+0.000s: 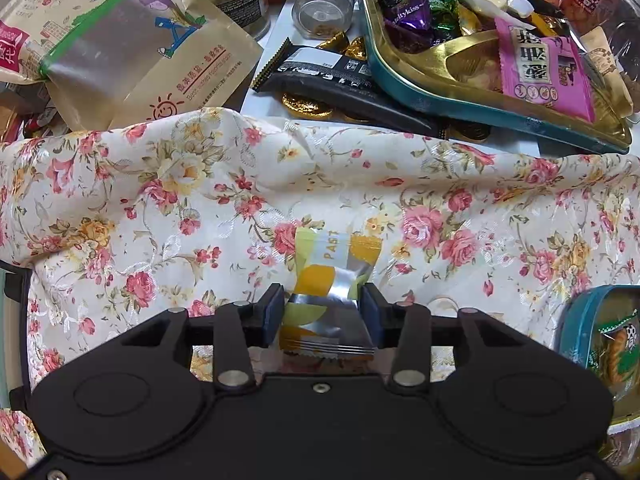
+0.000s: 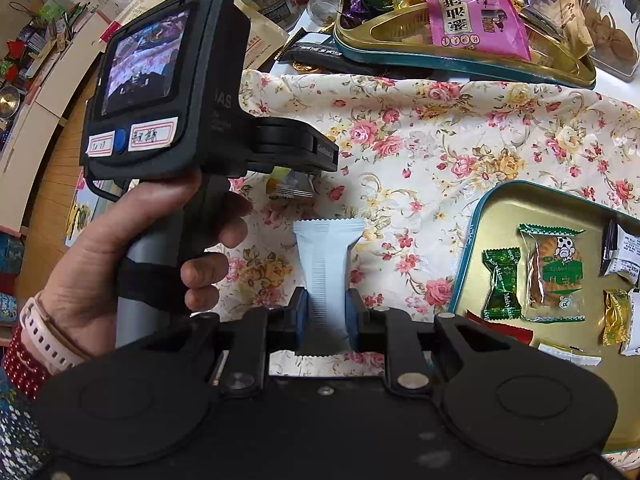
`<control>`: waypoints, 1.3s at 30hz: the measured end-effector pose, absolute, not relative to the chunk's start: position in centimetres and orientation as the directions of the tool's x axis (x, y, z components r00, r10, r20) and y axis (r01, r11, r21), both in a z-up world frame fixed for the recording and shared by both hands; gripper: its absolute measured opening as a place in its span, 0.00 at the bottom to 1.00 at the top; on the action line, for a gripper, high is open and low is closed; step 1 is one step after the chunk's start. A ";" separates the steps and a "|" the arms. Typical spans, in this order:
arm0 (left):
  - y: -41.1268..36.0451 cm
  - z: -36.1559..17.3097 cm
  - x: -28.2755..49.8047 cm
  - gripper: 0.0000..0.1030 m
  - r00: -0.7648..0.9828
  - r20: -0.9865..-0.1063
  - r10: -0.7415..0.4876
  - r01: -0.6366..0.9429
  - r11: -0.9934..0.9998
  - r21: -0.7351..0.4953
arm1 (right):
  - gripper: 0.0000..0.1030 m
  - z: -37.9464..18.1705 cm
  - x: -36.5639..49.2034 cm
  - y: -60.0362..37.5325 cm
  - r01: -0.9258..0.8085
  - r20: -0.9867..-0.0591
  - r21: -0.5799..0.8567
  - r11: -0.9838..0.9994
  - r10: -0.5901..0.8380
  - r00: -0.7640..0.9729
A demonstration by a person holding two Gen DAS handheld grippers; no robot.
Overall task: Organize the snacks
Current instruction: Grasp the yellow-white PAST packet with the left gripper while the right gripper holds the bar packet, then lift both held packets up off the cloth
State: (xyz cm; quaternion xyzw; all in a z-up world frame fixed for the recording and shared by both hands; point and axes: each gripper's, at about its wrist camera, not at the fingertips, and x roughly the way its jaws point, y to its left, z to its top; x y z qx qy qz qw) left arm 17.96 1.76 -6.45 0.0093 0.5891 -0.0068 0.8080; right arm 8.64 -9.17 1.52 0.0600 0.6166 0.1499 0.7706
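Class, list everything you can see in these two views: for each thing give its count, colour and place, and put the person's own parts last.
Yellow-and-silver packet: one, between the left jaws, over the floral cloth.
Pale blue packet: one, pinched in the right jaws.
Near tin: one, teal rim, gold inside, right; holds green sweet, biscuit packet.
Far tin: one, teal and gold, back; holds pink packet and wrapped sweets.
Black bar: one, beside far tin.
Kraft pouch: one, brown, back left.
Left gripper.
Right gripper.
Hand: one, holding the left gripper's handle.
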 end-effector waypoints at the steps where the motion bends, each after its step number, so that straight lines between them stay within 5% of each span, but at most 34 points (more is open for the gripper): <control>1: 1.7 -6.5 17.9 0.51 0.306 -0.952 0.003 0.022 1.000 0.010 | 0.21 1.5 8.6 -9.1 -0.158 -0.932 0.277 0.948 0.305 0.195; 20: 1.3 -6.3 17.6 0.47 0.323 -0.946 0.015 0.014 1.000 0.020 | 0.21 1.2 8.2 -8.2 -0.197 -0.941 0.243 0.950 0.280 0.188; 39: 5.6 2.2 13.9 0.47 0.425 -0.903 0.071 -0.085 0.996 0.039 | 0.21 0.9 8.0 -7.4 -0.221 -0.951 0.199 0.955 0.242 0.190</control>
